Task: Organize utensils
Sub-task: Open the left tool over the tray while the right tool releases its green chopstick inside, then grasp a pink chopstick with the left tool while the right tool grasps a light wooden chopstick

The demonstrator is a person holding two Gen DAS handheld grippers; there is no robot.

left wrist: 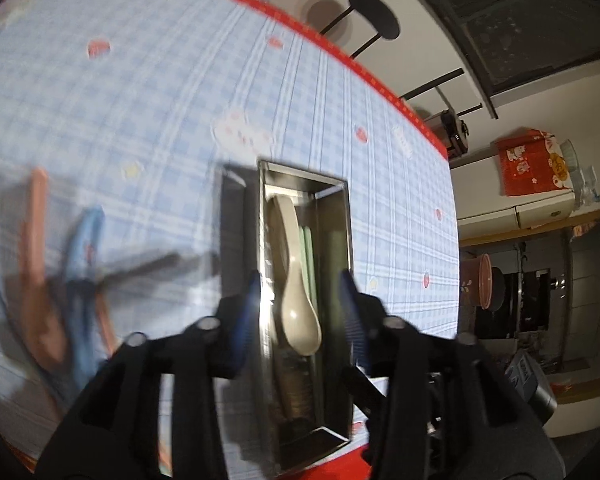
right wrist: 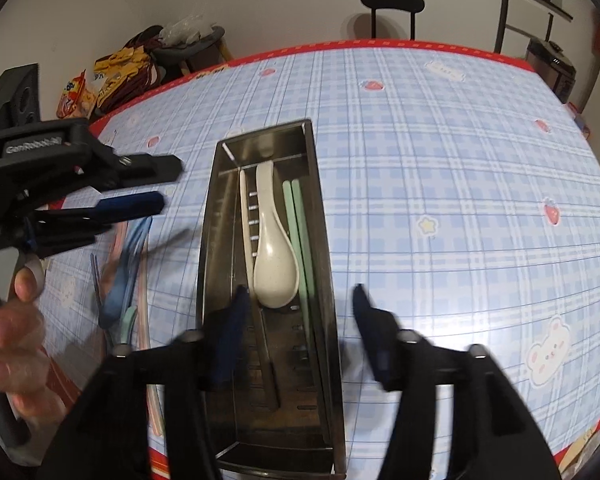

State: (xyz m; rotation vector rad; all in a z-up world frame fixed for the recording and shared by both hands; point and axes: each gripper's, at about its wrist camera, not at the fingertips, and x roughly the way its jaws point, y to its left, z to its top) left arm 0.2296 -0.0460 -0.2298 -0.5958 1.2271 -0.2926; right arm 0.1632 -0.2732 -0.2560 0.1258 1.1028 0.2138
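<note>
A steel utensil tray (right wrist: 324, 240) (left wrist: 342, 216) lies on the blue checked tablecloth. In it are a white spoon (right wrist: 274, 256) (left wrist: 298, 300), white chopsticks (right wrist: 244, 216) and green chopsticks (right wrist: 300, 232) (left wrist: 307, 248). My right gripper (right wrist: 298, 304) is open and empty above the tray's near half. My left gripper (left wrist: 300, 300) is open and empty over the tray; it also shows in the right wrist view (right wrist: 156, 184), to the tray's left. Loose utensils lie left of the tray: a blue spoon (right wrist: 126, 264) (left wrist: 86, 248), a pink spoon (left wrist: 36, 264), pink chopsticks (right wrist: 143, 320) and a dark utensil (left wrist: 140, 268).
The table's red edge (right wrist: 340, 45) runs along the far side, with a black stool (right wrist: 392, 0) behind it. Snack bags (right wrist: 112, 72) sit off the far left corner. A cabinet with a red cloth (left wrist: 532, 160) stands beyond the table.
</note>
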